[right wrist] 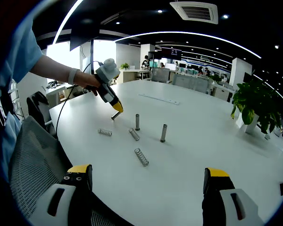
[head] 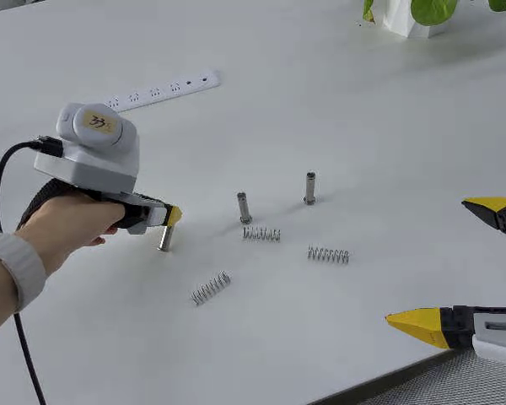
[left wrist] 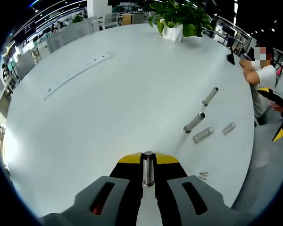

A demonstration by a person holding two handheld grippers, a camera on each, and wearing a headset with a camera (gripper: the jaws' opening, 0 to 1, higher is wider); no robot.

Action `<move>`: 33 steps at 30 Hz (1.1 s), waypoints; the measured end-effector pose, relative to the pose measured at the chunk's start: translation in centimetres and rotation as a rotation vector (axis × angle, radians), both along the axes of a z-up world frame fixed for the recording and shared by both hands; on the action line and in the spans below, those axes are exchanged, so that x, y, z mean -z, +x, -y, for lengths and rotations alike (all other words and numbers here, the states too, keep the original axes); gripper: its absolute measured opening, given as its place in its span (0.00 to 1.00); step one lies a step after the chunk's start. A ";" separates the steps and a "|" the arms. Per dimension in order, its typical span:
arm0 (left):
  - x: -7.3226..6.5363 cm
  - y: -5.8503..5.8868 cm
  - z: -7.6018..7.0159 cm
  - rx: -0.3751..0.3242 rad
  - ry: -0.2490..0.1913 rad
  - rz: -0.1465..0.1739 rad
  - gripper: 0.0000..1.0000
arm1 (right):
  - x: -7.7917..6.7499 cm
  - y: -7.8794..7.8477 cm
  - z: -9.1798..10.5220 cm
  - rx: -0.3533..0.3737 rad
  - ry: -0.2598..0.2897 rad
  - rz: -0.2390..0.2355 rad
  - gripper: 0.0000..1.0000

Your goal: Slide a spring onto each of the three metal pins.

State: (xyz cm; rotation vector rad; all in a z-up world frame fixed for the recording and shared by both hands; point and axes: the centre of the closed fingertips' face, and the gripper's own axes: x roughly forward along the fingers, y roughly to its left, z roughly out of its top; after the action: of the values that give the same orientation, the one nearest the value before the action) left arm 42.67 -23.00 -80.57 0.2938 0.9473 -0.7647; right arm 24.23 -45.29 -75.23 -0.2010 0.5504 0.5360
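White desk (head: 346, 110) held three loose springs (head: 261, 234); left gripper (head: 172, 218) pinched a pin (head: 165, 240), right gripper (right wrist: 148, 170) had jaws spread wide.

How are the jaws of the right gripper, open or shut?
Open. The right gripper shows its two yellow-tipped jaws far apart in its own view, with nothing between them.
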 end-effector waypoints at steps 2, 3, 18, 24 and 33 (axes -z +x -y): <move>-0.2 -0.1 0.0 0.000 -0.006 0.006 0.04 | 0.0 0.0 0.0 0.000 0.002 0.002 0.98; -0.3 0.0 0.0 -0.001 -0.008 0.009 0.04 | 0.0 0.1 0.0 0.000 0.002 0.002 0.99; -1.1 -0.4 -0.5 -0.009 -0.024 0.019 0.04 | 0.0 0.0 -0.4 -0.011 0.000 -0.001 0.98; -1.2 -0.7 -0.5 -0.009 -0.030 0.022 0.04 | 0.0 0.1 -0.6 -0.019 -0.002 -0.002 0.98; -1.3 -1.1 -0.7 -0.006 -0.035 0.028 0.04 | 0.0 0.2 -0.7 -0.025 -0.005 -0.001 0.99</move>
State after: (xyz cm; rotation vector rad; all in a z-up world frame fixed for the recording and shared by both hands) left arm 41.55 -22.34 -79.24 0.2705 0.9073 -0.7691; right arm 24.39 -44.56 -75.22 -0.2124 0.5503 0.5592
